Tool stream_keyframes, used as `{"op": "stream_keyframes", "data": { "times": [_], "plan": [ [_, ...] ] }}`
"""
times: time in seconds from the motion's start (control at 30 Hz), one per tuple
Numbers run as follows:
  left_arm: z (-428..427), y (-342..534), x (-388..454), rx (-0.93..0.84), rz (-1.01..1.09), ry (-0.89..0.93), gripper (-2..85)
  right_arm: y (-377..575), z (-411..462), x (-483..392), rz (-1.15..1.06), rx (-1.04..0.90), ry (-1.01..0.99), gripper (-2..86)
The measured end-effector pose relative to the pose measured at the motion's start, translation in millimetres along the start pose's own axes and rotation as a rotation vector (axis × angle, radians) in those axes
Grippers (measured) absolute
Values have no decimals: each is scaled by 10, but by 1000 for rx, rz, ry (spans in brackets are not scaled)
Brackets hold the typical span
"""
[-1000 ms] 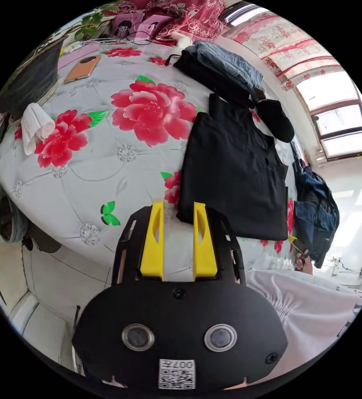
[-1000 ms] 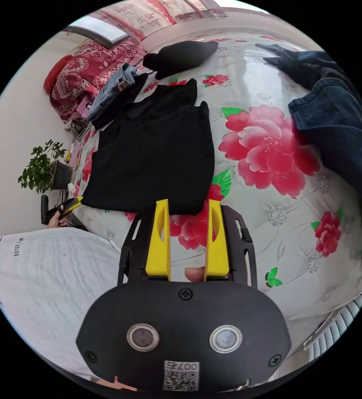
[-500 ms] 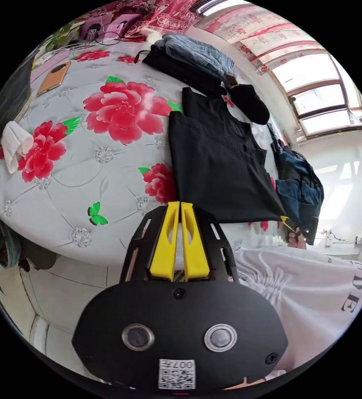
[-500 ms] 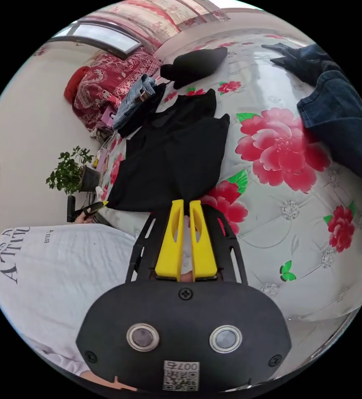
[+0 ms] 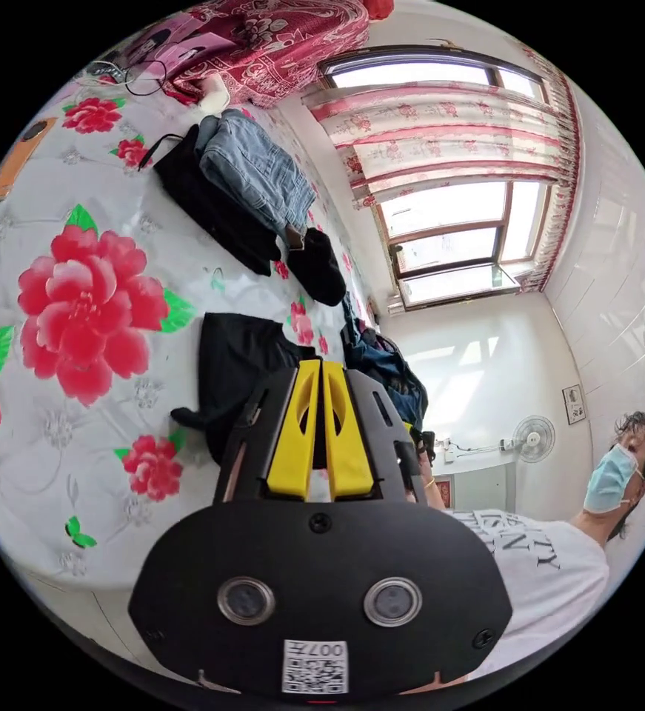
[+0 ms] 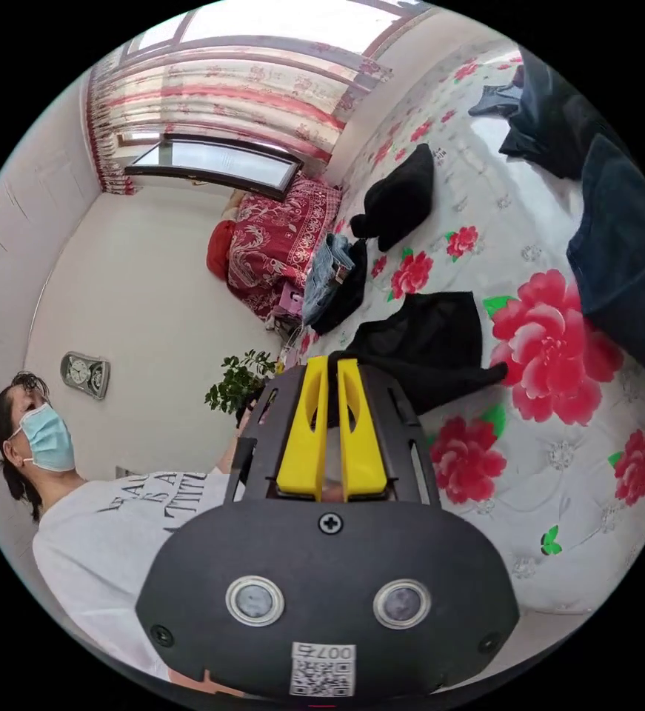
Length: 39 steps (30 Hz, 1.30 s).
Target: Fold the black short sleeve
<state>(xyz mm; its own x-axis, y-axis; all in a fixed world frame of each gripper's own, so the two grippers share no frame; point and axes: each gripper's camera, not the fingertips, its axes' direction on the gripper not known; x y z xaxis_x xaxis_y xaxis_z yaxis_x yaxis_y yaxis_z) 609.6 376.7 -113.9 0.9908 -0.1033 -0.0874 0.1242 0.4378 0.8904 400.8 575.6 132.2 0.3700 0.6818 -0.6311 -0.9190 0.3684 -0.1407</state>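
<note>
Both tongs raised since before, left tongs (image 5: pixel 321 370) & right tongs (image 6: pixel 332 368) clamped on black tee (image 6: pixel 429 344) hem, lifted off bed (image 6: pixel 559 459).

The near edge of the black short sleeve (image 5: pixel 237 370) is hidden behind the left tongs (image 5: pixel 321 370), so the grip itself cannot be seen. The right tongs (image 6: pixel 332 368) cover the same edge (image 6: pixel 426 348). The dark jeans (image 6: pixel 622 266) are cut off by the picture's border.

Matt black cloth short sleeve (image 5: pixel 237 363) lies on a glossy, quilted floral bedcover (image 5: pixel 55 348).
</note>
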Motion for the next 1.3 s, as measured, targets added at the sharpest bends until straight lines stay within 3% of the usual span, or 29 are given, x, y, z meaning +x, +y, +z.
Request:
{"op": "stream_keyframes", "data": {
  "times": [0.13, 0.3, 0.53, 0.7, 0.83, 0.97, 1.13, 1.3],
  "plan": [
    [264, -966, -46, 139, -109, -54, 7, -843, 174, -56, -63, 76, 91, 19],
    [393, -1274, -188, 221, -148, -182, 65, -1502, 544, 442, 4, 154, 244, 68],
    [468, -567, -689, 11, -130, -343, 81, -896, 737, 1794, 234, 141, 340, 107],
    [337, -117, -948, -3, -216, -334, 88, -392, 989, 2617, 406, 189, 209, 118],
    [315, -81, -1055, 4, -268, -317, 89, -401, 1186, 2857, 411, 281, 182, 101],
    [298, -129, -1074, 3, -273, -301, 87, -646, 1414, 3157, 456, 257, 177, 69],
    [131, -103, -1099, 17, -266, -300, 86, -1201, 1950, 2623, 173, 132, 247, 45],
    [-68, -1, -1209, 53, -289, -279, 91, -1132, 3729, 1127, -526, -322, 395, 48]
  ]
}}
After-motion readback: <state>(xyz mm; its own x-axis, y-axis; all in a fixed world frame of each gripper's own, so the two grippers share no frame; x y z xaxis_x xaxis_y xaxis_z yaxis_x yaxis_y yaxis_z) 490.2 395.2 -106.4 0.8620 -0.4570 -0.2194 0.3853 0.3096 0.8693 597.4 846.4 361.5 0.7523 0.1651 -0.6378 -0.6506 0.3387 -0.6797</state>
